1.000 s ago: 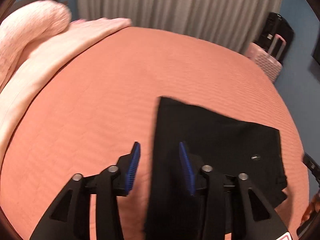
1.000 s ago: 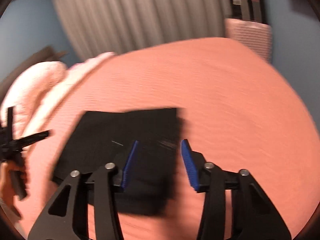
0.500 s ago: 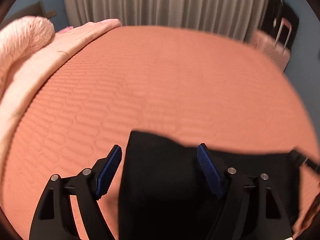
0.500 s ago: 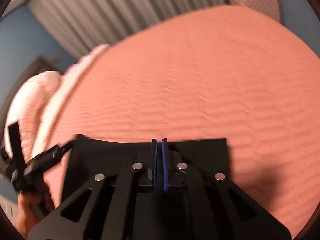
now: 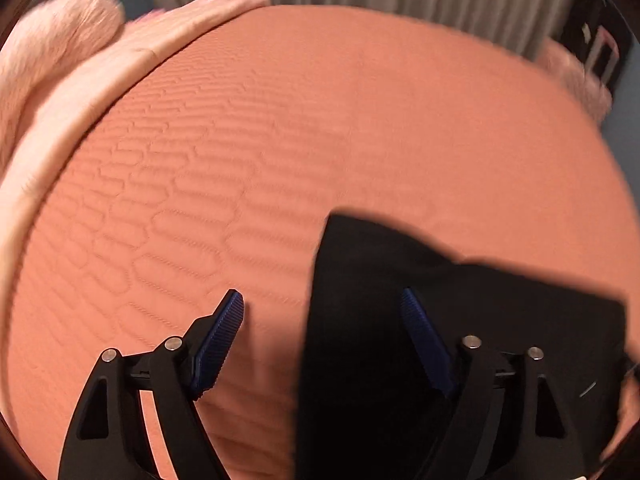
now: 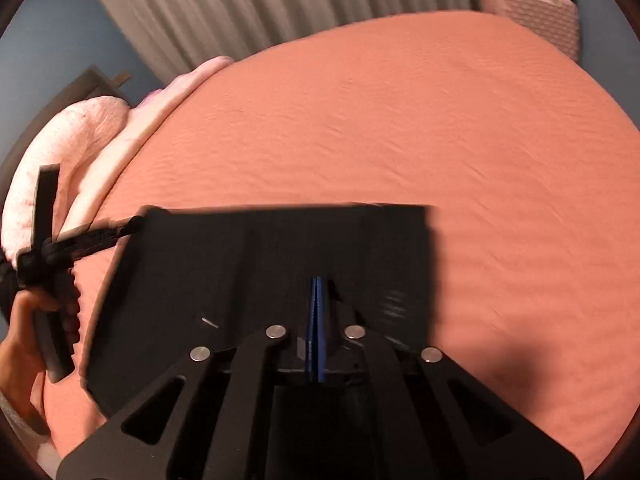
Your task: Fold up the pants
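Observation:
Black folded pants (image 5: 460,300) lie flat on the coral bedspread (image 5: 280,140). My left gripper (image 5: 321,294) hangs low over their left edge. Its jaws are wide and still opening, and the edge lies below the gap between them without touching the blue pads (image 5: 222,334). In the right wrist view the pants (image 6: 260,264) form a dark rectangle. My right gripper (image 6: 317,280) is over their right half with its blue pads pressed together, and I see no fabric between them. A hand (image 6: 20,344) holds the left gripper (image 6: 92,236) at the pants' far left corner.
A pale pink fuzzy blanket (image 5: 52,92) is heaped along the bed's left side. Grey curtains (image 6: 260,8) hang behind the bed. A pink suitcase (image 6: 532,16) stands at the far right corner. The bedspread (image 6: 400,120) stretches away beyond the pants.
The left gripper opened wider and sank toward the pants' left edge. The right gripper went from open to shut and came down closer over the pants.

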`<action>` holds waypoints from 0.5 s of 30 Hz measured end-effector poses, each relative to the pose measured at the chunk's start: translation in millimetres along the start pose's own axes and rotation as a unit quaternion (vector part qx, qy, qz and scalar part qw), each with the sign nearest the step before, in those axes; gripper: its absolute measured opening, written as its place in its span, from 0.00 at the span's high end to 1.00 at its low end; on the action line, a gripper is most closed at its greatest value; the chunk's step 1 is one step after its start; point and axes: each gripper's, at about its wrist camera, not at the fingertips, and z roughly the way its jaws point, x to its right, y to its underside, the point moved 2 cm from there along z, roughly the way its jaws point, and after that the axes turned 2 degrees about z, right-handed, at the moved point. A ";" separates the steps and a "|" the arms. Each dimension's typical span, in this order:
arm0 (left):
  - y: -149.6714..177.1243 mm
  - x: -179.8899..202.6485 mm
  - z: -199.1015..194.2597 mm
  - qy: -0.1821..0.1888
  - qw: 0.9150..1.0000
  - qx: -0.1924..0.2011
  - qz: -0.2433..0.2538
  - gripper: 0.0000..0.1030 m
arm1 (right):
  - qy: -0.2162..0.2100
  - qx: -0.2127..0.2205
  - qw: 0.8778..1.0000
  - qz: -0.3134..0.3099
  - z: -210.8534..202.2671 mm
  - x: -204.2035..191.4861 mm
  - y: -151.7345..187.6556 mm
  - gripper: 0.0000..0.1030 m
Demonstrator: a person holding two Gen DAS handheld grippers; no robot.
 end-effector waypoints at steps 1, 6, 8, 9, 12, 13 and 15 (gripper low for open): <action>8.0 -10.2 -11.3 -0.002 1.000 0.011 -0.018 0.26 | 0.014 0.027 0.999 0.020 -21.7 2.1 7.4 0.94; 58.3 3.2 -87.2 0.053 0.997 0.064 0.000 0.25 | -0.028 -0.001 0.997 -0.072 -56.7 -12.7 66.4 0.97; 96.0 28.0 -88.1 0.029 0.996 0.046 0.073 0.25 | -0.014 -0.003 0.997 -0.070 -56.7 7.0 85.7 0.98; 114.1 32.1 -76.4 0.006 0.995 0.020 0.097 0.24 | -0.010 0.004 0.999 -0.052 -65.4 14.4 88.6 0.98; 144.5 12.9 -77.7 -0.007 0.998 0.028 0.060 0.23 | 0.011 0.013 0.999 -0.031 -88.2 6.8 95.4 0.91; 148.2 7.6 -87.5 -0.010 0.999 0.029 0.031 0.24 | -0.002 0.025 0.999 -0.047 -100.3 1.6 98.3 0.91; 159.8 8.3 -101.7 -0.009 0.999 0.039 0.023 0.24 | -0.001 0.029 0.995 -0.097 -105.4 -7.4 107.6 0.91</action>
